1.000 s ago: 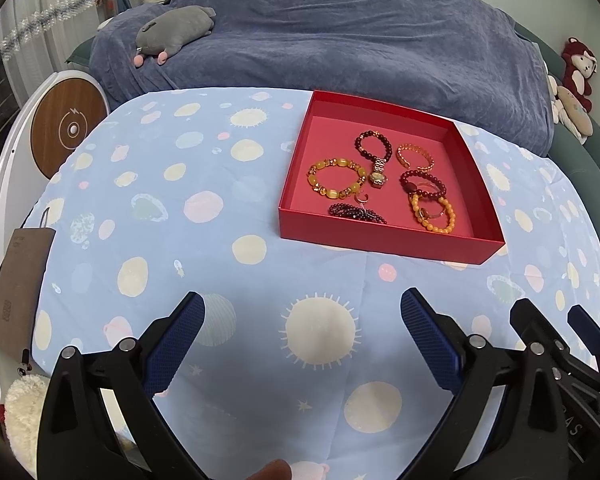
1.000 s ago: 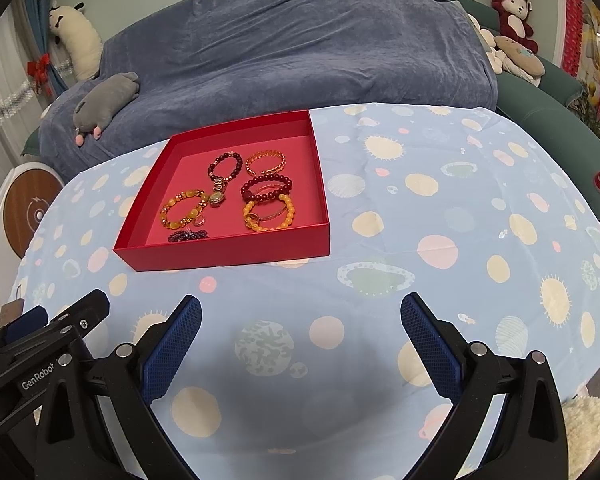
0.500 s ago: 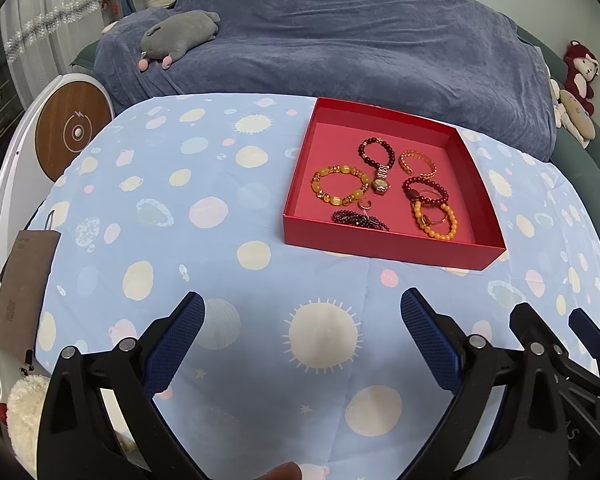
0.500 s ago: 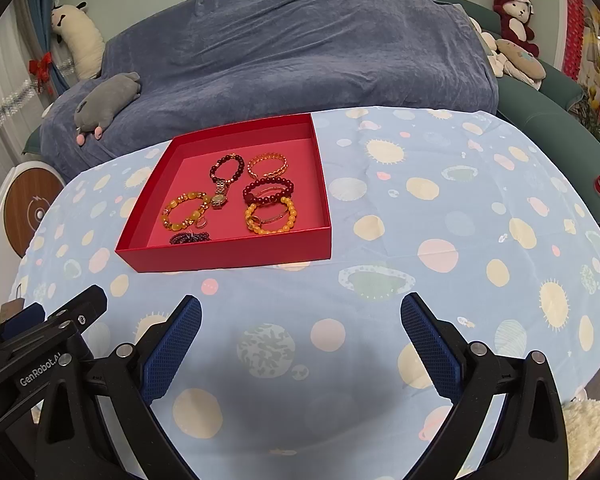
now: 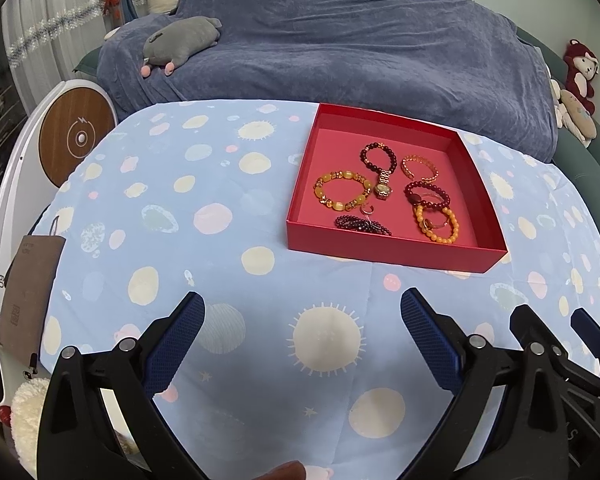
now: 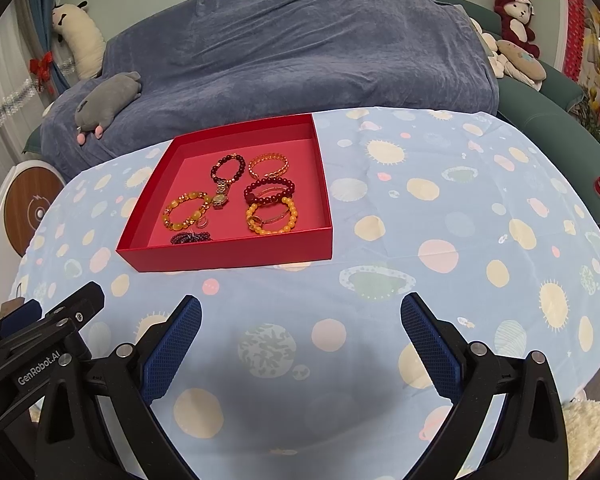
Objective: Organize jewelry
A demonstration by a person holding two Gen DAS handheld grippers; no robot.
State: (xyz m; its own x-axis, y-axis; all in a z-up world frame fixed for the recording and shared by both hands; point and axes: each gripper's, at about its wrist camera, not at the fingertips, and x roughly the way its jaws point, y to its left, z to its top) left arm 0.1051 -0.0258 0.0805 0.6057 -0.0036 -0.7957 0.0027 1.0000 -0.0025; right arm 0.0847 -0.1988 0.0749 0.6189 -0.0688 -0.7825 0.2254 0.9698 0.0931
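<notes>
The left gripper (image 5: 302,322) and right gripper (image 6: 300,324) were held wide apart and empty above the table (image 6: 440,220). The bracelets (image 6: 272,214) and watch (image 6: 221,196) were laid inside the red tray (image 6: 228,254), well beyond both grippers

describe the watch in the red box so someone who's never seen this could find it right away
On the planet-print tablecloth sits a shallow red box of jewelry. Near its middle lies the watch, between the yellow bead bracelet and the dark red bead bracelet. It alone has a round dial and a gold link band.
</notes>
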